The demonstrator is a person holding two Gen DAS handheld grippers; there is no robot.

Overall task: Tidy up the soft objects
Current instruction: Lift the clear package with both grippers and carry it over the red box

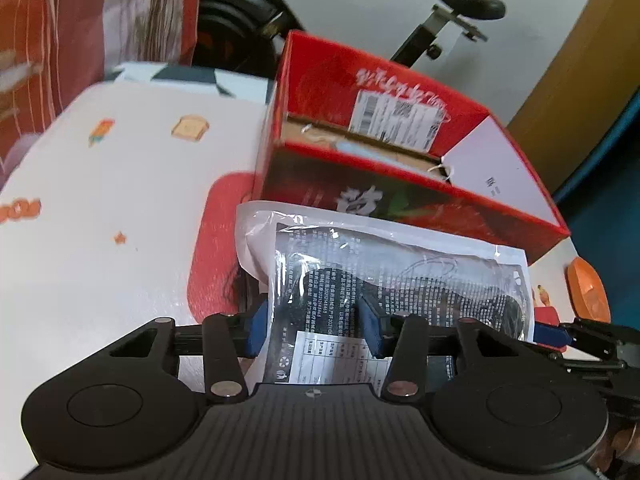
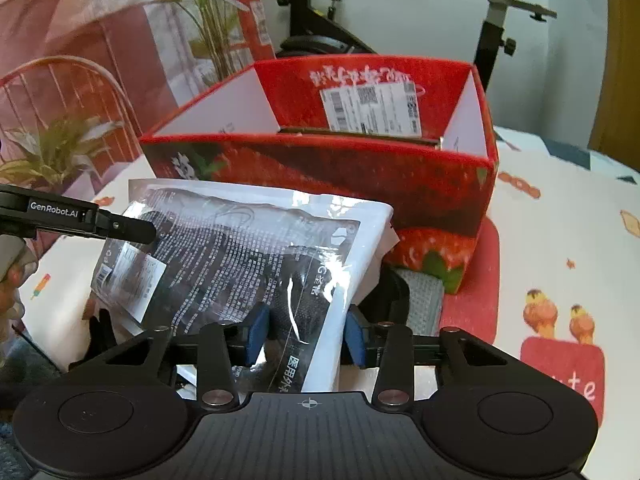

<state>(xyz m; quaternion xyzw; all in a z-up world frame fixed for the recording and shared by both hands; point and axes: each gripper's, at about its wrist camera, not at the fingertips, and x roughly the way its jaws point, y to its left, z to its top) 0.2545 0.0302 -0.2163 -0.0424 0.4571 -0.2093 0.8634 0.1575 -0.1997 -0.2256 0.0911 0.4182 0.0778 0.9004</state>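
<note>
Left gripper [image 1: 314, 330] and right gripper [image 2: 306, 338] both pinch the plastic packet [image 2: 248, 256], lower centre of frame, just before the red box [image 2: 360, 184]. Step: carrying. Next, likely lift it over the rim.

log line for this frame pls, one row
left gripper: shut on plastic packet | right gripper: shut on packet | red box: open, behind packet
</note>
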